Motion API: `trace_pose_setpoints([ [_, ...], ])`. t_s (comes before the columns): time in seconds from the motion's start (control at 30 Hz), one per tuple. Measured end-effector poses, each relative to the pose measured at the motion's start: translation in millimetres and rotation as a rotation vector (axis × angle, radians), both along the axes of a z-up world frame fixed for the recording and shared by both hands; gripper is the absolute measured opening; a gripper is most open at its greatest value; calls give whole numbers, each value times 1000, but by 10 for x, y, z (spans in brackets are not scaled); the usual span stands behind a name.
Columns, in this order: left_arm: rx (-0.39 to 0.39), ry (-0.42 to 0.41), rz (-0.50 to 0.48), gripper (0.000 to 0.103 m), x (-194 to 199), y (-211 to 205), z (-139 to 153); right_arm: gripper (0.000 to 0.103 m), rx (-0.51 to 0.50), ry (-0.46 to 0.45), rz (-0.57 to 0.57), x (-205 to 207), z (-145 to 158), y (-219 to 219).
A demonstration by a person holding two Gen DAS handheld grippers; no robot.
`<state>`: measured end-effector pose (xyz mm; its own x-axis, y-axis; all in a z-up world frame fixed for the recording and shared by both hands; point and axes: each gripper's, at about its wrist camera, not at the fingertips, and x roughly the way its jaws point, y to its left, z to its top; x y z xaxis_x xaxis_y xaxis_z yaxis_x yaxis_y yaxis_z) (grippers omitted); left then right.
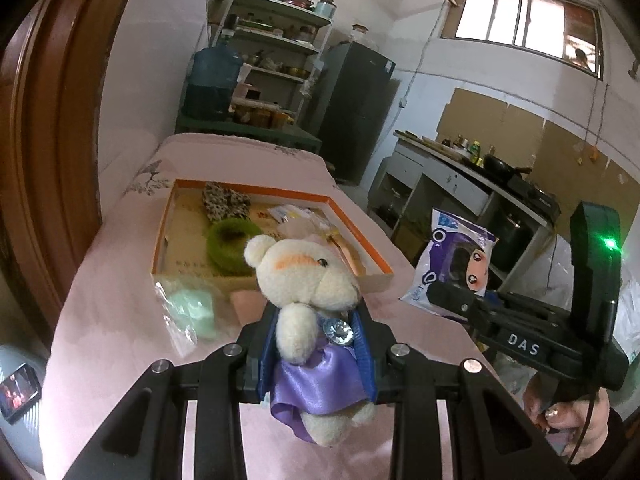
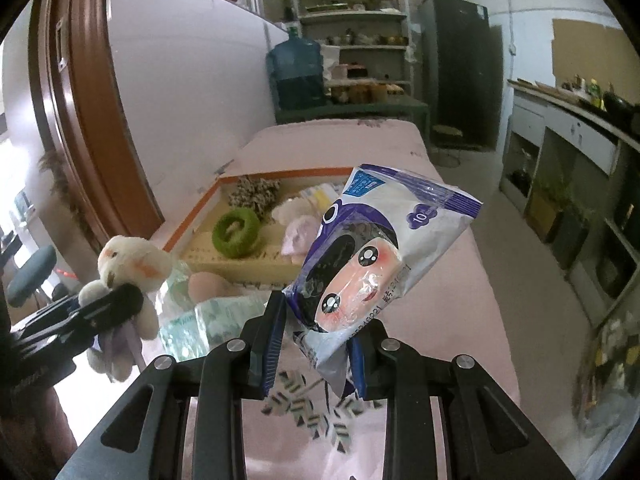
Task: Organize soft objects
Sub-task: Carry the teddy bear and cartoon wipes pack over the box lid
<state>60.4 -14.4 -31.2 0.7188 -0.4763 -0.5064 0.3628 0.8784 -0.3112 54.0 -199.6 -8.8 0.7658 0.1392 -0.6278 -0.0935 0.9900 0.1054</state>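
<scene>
My left gripper (image 1: 316, 316) is shut on a cream teddy bear (image 1: 304, 276) in a purple satin dress, its blue pads pressing the bear's sides above the pink table. The right wrist view shows the same bear (image 2: 132, 264) at the left, in the left gripper (image 2: 120, 304). My right gripper (image 2: 316, 320) is shut on the lower end of a purple-and-white plastic packet (image 2: 372, 248) with a cartoon face, held tilted up. That packet (image 1: 452, 248) and the right gripper (image 1: 448, 300) appear at the right of the left wrist view. Beyond both lies an orange-rimmed shallow box (image 1: 352, 228).
The box holds a green fuzzy ring (image 1: 228, 248), a spotted scrunchie (image 1: 224, 200) and pale soft items (image 2: 298, 232). A clear bag of mint-green stuff (image 1: 188, 312) and a pink pad (image 1: 248, 300) lie before it. A phone (image 1: 18, 392) sits left; a kitchen counter (image 1: 460, 168) stands right.
</scene>
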Motion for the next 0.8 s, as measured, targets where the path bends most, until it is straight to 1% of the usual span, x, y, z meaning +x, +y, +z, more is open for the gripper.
trace_pose_setpoints([
  [0.27, -18, 3, 18, 34, 260, 61, 43, 29, 6, -15, 12, 208, 63, 72],
  [0.57, -14, -2, 31, 34, 543, 83, 111, 29, -5, -22, 37, 478, 105, 204],
  [0.8, -4, 9, 37, 34, 762, 97, 101, 29, -18, -13, 56, 697, 93, 250],
])
